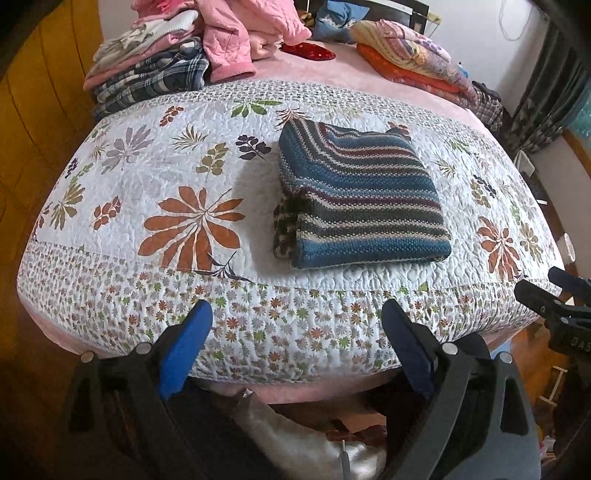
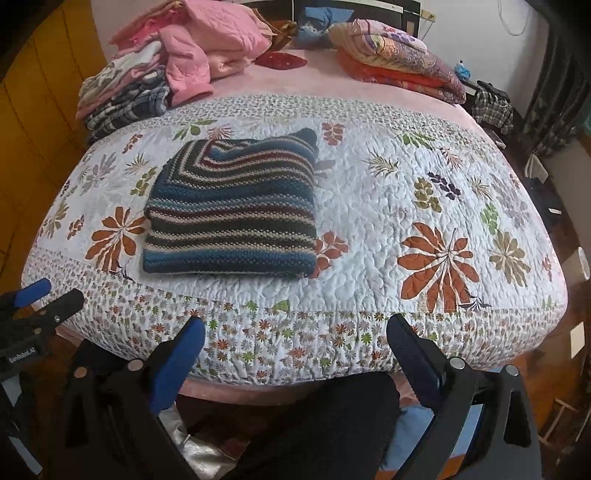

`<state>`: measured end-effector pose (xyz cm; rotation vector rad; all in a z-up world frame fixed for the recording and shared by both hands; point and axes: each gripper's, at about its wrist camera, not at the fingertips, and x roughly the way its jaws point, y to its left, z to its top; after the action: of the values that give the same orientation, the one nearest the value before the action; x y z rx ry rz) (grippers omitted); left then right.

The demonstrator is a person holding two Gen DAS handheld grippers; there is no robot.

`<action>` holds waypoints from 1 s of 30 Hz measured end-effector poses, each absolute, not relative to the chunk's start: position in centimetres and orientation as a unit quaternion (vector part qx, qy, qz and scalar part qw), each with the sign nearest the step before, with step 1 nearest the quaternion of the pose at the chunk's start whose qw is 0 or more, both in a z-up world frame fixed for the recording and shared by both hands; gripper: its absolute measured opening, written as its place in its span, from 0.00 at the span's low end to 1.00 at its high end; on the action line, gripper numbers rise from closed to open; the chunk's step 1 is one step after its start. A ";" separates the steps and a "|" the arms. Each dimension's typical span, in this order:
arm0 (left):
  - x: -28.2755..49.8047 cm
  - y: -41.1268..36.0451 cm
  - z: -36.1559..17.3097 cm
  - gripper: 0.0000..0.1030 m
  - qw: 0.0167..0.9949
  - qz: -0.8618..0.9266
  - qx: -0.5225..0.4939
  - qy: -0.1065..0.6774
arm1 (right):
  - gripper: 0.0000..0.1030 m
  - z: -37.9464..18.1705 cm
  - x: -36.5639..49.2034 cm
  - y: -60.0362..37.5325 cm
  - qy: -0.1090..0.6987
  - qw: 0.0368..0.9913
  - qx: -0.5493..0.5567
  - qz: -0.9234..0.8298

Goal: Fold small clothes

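Both claws hang wide and empty off the near edge of the bed, the left claw [image 1: 297, 354] and the right claw [image 2: 295, 363], with the folded striped knit sweater [image 1: 360, 195] well beyond them on the floral quilt [image 1: 177, 177]. It looks thick, soft and floppy, fairly light, best pinched through all layers at its near folded edge. White lettering on the left claw's body reads "GenRobot.AI".

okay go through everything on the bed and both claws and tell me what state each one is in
Striped knit sweater: folded into a square, lying flat on the quilt.
Floral quilt: spread over the bed.
Clothes stack: folded, piled at the far left corner.
Pink jacket: unfolded, heaped.
Blankets: folded, stacked far right.
Left claw: open, empty.
Right claw: open, empty.
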<state>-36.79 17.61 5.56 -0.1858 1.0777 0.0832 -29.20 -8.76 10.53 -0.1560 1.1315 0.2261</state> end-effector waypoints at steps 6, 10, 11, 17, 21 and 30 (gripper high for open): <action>-36.7 17.4 5.8 0.89 0.854 0.041 -0.089 0.511 | 0.96 10.8 -29.0 -8.6 0.532 0.836 -0.071 0.112; -36.6 16.8 6.5 0.89 0.857 0.039 -0.083 0.507 | 0.96 10.9 -29.0 -8.6 0.530 0.837 -0.080 0.104; -36.6 16.6 6.6 0.89 0.858 0.039 -0.080 0.505 | 0.96 10.9 -29.0 -8.5 0.529 0.838 -0.084 0.102; -36.5 16.0 7.0 0.89 0.860 0.038 -0.074 0.503 | 0.96 10.9 -28.7 -8.7 0.527 0.839 -0.086 0.103; -36.3 15.8 7.0 0.89 0.860 0.040 -0.071 0.504 | 0.96 10.7 -28.6 -8.7 0.528 0.839 -0.079 0.106; -36.2 15.8 6.5 0.89 0.857 0.041 -0.073 0.508 | 0.96 10.6 -28.5 -8.5 0.528 0.839 -0.072 0.110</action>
<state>-36.16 15.79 6.54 -0.1527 1.0682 0.0854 -28.46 -8.51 10.58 -0.1520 1.1164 0.2327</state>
